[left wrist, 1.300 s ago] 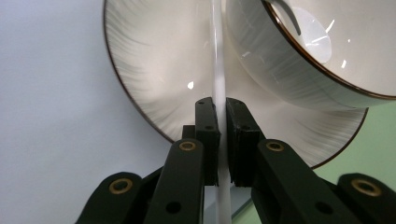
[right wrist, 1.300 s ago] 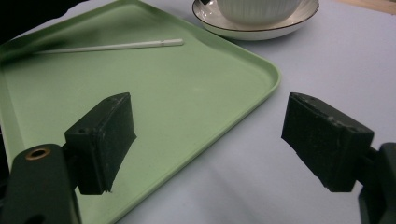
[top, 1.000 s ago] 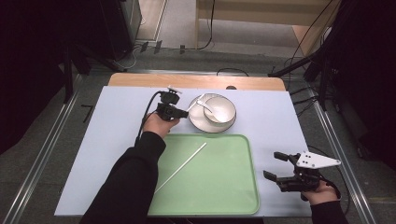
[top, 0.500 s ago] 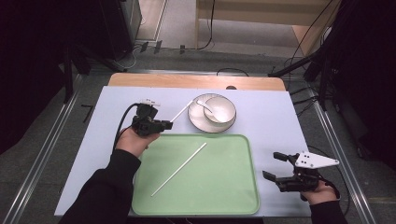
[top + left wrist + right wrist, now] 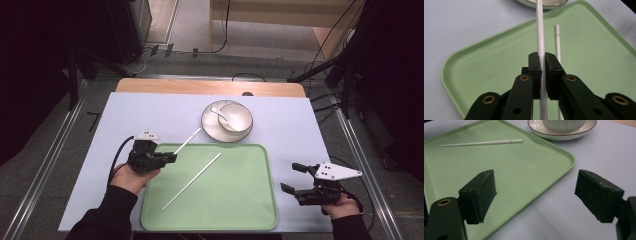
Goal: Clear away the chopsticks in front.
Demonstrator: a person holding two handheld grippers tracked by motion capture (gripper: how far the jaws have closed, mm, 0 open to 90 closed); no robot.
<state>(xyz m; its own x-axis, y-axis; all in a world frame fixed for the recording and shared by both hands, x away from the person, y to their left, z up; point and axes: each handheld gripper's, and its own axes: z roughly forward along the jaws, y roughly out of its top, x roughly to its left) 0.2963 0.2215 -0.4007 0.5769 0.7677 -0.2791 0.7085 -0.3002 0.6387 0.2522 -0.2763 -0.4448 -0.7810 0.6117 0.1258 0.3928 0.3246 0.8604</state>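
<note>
A white chopstick (image 5: 186, 142) is pinched in the left claw (image 5: 169, 158) at the tray's left edge.

The held chopstick is gripped near one end, its free length slanting toward the plate (image 5: 212, 130); its twin (image 5: 192, 181) lies diagonally on the green tray (image 5: 250, 210). Both are thin, straight, smooth round rods, judged light and stiff but slippery, so a hold nearer the middle would likely roll and tip less than a hold at the end. The right claw (image 5: 295, 178) is held spread and empty over the pale blue surface (image 5: 295, 125), just right of the tray. The tray is matte plastic with rounded corners and a raised rim. A ribbed white bowl (image 5: 236, 117) with a spoon (image 5: 220, 114) sits on the glossy, dark-rimmed plate, judged fragile.
</note>
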